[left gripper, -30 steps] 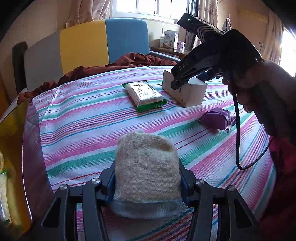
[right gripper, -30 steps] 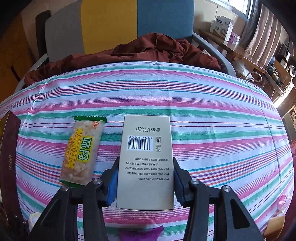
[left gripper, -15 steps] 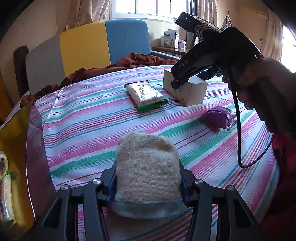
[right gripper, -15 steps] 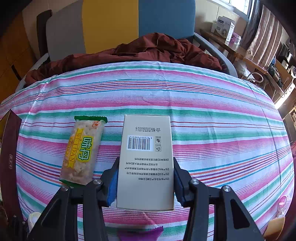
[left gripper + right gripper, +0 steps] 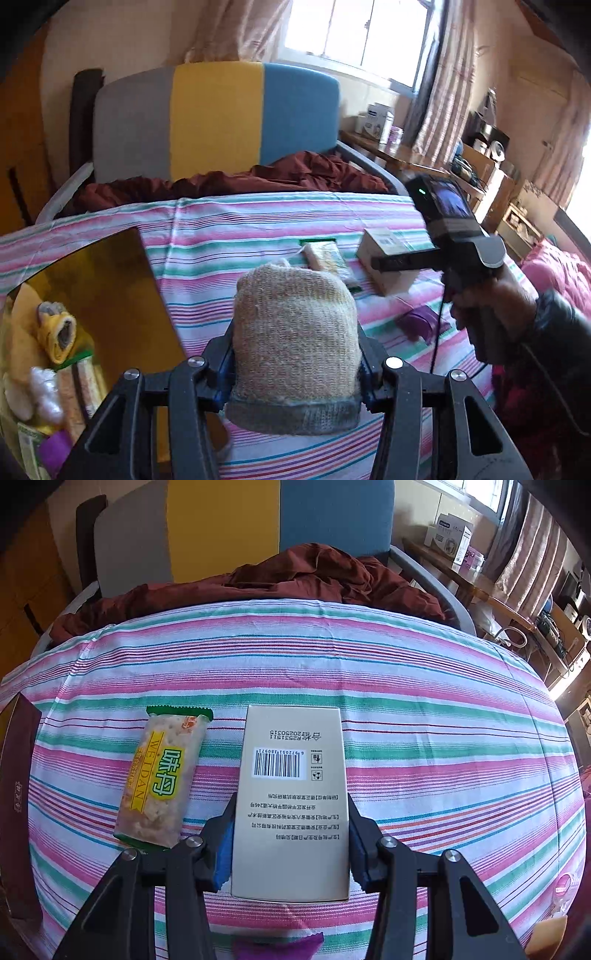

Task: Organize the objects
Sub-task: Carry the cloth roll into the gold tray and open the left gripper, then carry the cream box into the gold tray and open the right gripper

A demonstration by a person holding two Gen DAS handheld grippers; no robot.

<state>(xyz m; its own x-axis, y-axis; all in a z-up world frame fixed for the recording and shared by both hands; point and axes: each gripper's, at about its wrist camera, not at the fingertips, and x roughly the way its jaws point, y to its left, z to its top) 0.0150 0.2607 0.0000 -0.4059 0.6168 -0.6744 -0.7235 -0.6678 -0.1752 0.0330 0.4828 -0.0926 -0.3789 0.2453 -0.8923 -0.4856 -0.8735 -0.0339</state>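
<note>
Two grippers, each holding one item: sock (image 5: 295,343), box (image 5: 291,801).

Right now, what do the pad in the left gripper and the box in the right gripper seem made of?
Pad: looks like coarse knitted fibre, matte, with a visible weave and a grey hem. Box: probably thin cardboard, smooth beige, with sharp edges and a printed barcode.

My left gripper (image 5: 295,373): matt black plastic, steel screw heads; holds coarse, nubbly knitted sock (image 5: 295,332). Right gripper (image 5: 290,849): blue rubbery pads against smooth matt card box (image 5: 291,801). Left of box, glossy plastic snack wrapper (image 5: 162,775). Woven striped cloth (image 5: 424,738) under all.
</note>
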